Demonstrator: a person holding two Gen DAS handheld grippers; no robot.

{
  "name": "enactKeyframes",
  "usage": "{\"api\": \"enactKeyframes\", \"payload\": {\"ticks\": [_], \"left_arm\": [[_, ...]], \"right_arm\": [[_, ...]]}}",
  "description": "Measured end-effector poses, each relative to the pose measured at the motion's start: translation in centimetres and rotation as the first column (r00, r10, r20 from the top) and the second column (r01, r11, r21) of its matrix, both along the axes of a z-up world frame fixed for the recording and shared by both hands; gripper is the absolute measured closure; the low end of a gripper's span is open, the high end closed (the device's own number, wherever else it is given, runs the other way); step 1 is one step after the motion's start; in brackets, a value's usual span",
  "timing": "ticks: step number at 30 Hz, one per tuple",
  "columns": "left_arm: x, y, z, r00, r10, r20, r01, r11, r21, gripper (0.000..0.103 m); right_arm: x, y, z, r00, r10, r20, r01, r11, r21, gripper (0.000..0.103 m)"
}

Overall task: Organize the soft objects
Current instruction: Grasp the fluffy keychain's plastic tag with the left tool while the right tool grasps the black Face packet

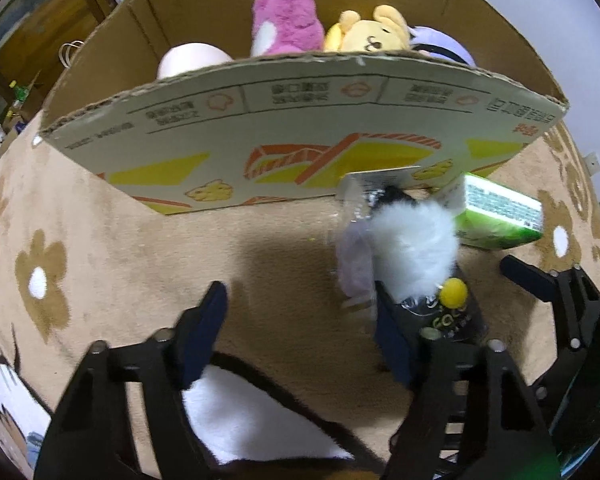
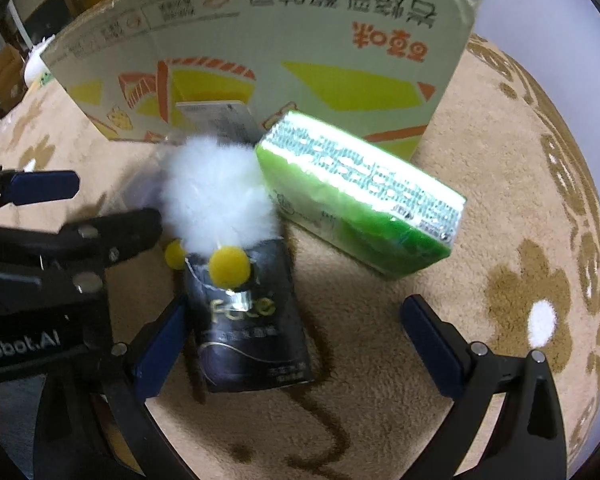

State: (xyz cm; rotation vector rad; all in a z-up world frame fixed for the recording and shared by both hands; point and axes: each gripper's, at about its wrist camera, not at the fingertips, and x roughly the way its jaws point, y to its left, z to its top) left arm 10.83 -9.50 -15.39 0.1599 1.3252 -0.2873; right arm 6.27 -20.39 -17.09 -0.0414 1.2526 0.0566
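Note:
A cardboard box [image 1: 300,128] stands on the tan flowered rug, holding a pink plush [image 1: 286,16], a yellow plush [image 1: 370,32], a purple one [image 1: 444,46] and a pale round one [image 1: 192,60]. In front of it lies a white fluffy toy with yellow pompoms in a clear and black packet [image 1: 412,248] [image 2: 220,200], beside a green tissue pack [image 1: 500,216] [image 2: 360,200]. My left gripper [image 1: 300,328] is open, its right finger against the packet. My right gripper [image 2: 296,344] is open, with the packet's black end beside its left finger.
The box wall [image 2: 260,52] rises right behind the toy and tissue pack. The rug [image 2: 500,240] spreads to the right and front. Clutter and wooden furniture [image 1: 40,20] sit at the far left beyond the rug.

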Motion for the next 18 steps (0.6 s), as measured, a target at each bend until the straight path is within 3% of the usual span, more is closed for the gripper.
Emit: {"api": "enactKeyframes", "payload": {"ticks": [6,10,13,18], "left_arm": [[-0.2,-0.8,-0.4,0.999,-0.043,-0.012,0.043,0.998,-0.043,0.071],[-0.3,-1.4,-0.7,0.997,-0.070,-0.028,0.068,0.995,-0.067,0.090],[-0.9,-2.2,-0.7,0.997,-0.071,-0.024,0.069,0.995,-0.071,0.093],[-1.6,-1.3,-0.3,0.999,-0.053,-0.009,0.052,0.996,-0.068,0.094]], "right_arm": [[-0.3,0.5,0.3,1.000,0.012,0.009,-0.012,1.000,-0.006,0.015],[-1.3,1.2,1.0,0.999,0.036,0.004,-0.036,0.999,0.002,0.040],[-1.9,1.3,0.9,0.998,0.061,0.004,-0.061,0.998,0.010,0.053],[-2.3,0.2,1.3,0.999,0.045,0.016,-0.046,0.997,0.060,0.054]]}}
